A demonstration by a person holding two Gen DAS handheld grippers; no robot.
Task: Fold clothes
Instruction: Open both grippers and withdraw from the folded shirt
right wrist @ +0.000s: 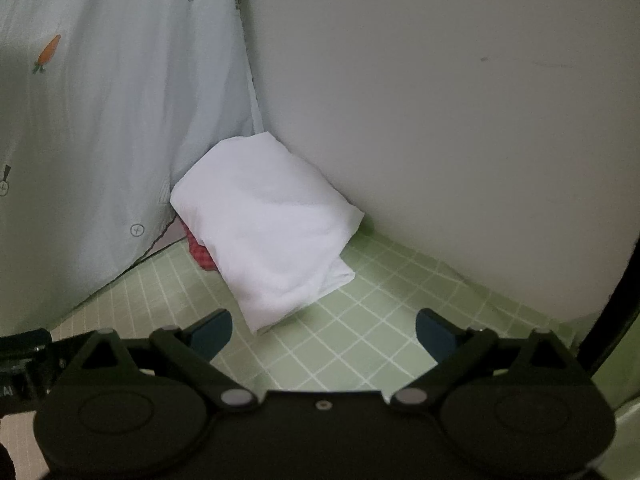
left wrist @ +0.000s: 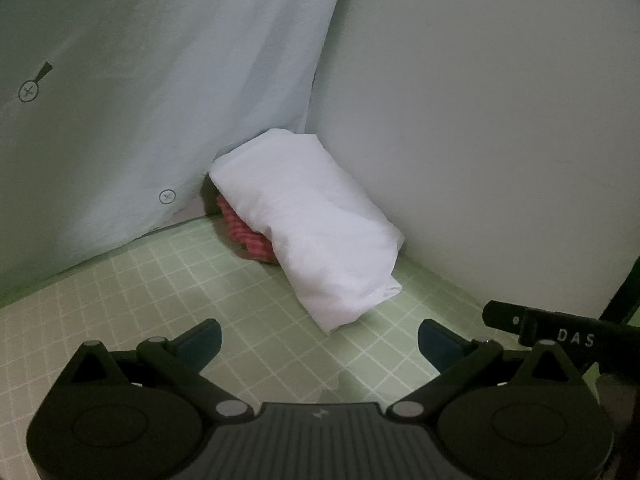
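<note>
Fingers spread, both grippers empty; one white bundle, one red cloth.

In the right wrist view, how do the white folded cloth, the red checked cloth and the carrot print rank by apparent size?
1. white folded cloth
2. red checked cloth, mostly hidden under the white one, so its true size is unknown
3. carrot print

Folded white garment lies atop a red checked one.

Pale carrot-print curtain beside plain white wall, above green checked cloth.
</note>
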